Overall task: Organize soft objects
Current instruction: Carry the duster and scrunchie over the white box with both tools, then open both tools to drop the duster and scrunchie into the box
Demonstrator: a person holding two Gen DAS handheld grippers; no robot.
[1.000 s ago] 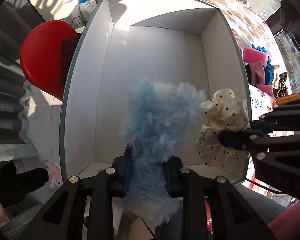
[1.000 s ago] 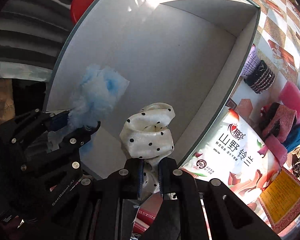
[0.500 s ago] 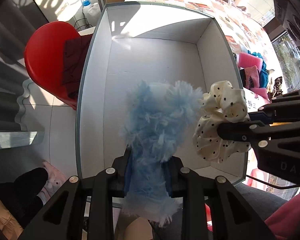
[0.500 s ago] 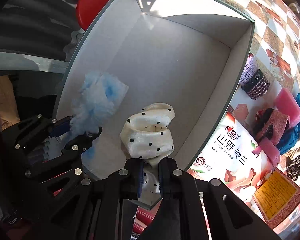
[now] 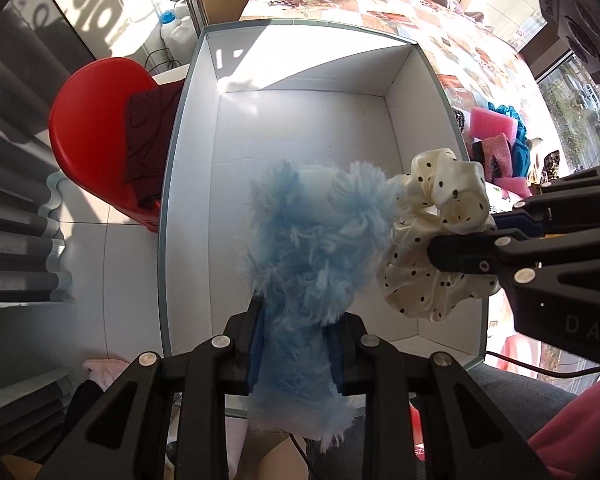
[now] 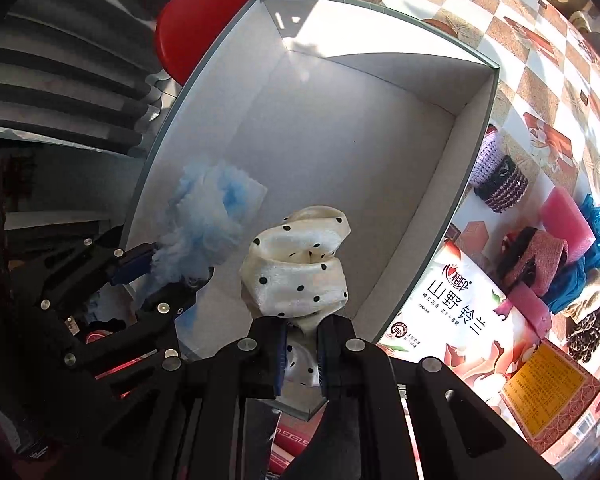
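While both sets of fingers are clamping down, the left gripper (image 5: pixel 296 344) is pinching a fluffy blue puff (image 5: pixel 311 248) and the right gripper (image 6: pixel 301 354) is squeezing a cream polka-dot scrunchie (image 6: pixel 296 268). Both are hanging side by side, nearly touching, over the white box (image 5: pixel 300 128), with more soft stuff (image 6: pixel 547 252) sitting on the checkered table (image 6: pixel 539 40) just beside it.

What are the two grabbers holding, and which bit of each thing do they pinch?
The left gripper pinches the fluffy blue scrunchie by its lower end. The right gripper pinches the cream dotted scrunchie by its lower folds. Both hang above the white box.
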